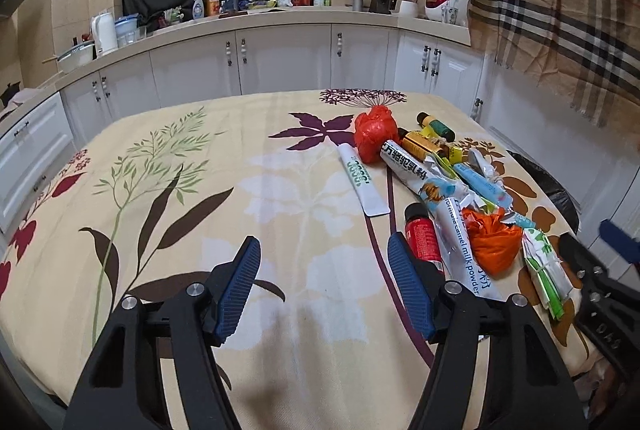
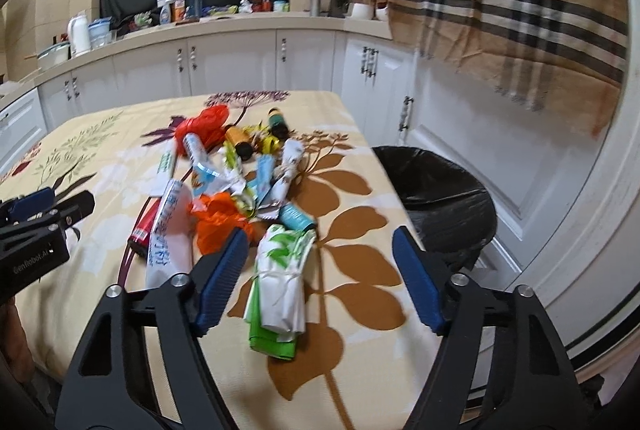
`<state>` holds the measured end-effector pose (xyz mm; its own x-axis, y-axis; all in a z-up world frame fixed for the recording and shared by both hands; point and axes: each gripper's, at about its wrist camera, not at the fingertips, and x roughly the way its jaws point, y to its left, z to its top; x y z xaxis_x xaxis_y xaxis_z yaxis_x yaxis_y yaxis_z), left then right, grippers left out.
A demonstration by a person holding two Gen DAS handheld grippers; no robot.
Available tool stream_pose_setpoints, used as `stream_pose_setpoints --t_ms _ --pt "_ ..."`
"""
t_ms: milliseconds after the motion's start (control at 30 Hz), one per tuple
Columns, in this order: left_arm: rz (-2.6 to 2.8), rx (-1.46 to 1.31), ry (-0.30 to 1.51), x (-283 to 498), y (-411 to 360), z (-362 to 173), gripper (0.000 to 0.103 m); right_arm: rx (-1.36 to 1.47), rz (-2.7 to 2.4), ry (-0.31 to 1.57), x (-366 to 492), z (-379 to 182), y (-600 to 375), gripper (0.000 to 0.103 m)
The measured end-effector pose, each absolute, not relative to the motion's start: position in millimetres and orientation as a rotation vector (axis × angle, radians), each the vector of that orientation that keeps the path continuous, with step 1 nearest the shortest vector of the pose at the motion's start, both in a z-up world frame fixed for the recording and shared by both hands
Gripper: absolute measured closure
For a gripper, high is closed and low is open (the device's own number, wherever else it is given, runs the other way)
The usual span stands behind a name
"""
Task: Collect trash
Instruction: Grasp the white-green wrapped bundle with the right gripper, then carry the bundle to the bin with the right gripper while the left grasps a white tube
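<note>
A pile of trash lies on the table's right side: a red plastic bag (image 1: 374,133), an orange bag (image 1: 494,244) (image 2: 222,224), a red bottle (image 1: 422,238), a white tube (image 1: 362,183), milk powder sachets (image 1: 460,250) and a tied white-and-green wrapper bundle (image 2: 282,288) (image 1: 546,272). My left gripper (image 1: 324,258) is open and empty above the cloth, left of the pile. My right gripper (image 2: 320,250) is open and empty, over the wrapper bundle. A bin with a black liner (image 2: 440,189) stands beside the table's right edge.
The table carries a floral cloth (image 1: 200,189). White cabinets and a cluttered counter (image 1: 280,13) run behind it. A plaid cloth (image 2: 520,9) hangs at the right, above the bin. The left gripper shows at the left edge of the right wrist view (image 2: 36,226).
</note>
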<state>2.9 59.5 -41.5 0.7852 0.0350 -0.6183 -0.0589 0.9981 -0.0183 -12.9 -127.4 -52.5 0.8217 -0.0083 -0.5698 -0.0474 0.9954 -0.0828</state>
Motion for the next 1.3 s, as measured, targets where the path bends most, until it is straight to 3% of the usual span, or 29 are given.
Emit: stream_pose_setpoints --t_ms 200,367,400,1000,1300 --pt "0.032 -0.045 0.674 4 56 -44 0.038 -0.1 0.051 0.655 -7 -67 -121 0.044" --pt "0.012 -0.06 0.7 5 52 -47 0.038 -0.093 0.084 0.693 -3 -76 -120 0.063" --pt "0.009 -0.063 0.701 5 50 -47 0.038 -0.091 0.09 0.699 -2 -77 -121 0.073" --pt "-0.086 -0.037 0.739 7 0 -48 0.055 -0.031 0.081 0.634 -14 -64 -151 0.073" --pt "-0.102 0.01 0.752 14 -24 -53 0.075 0.022 0.075 0.629 -13 -65 -170 0.073"
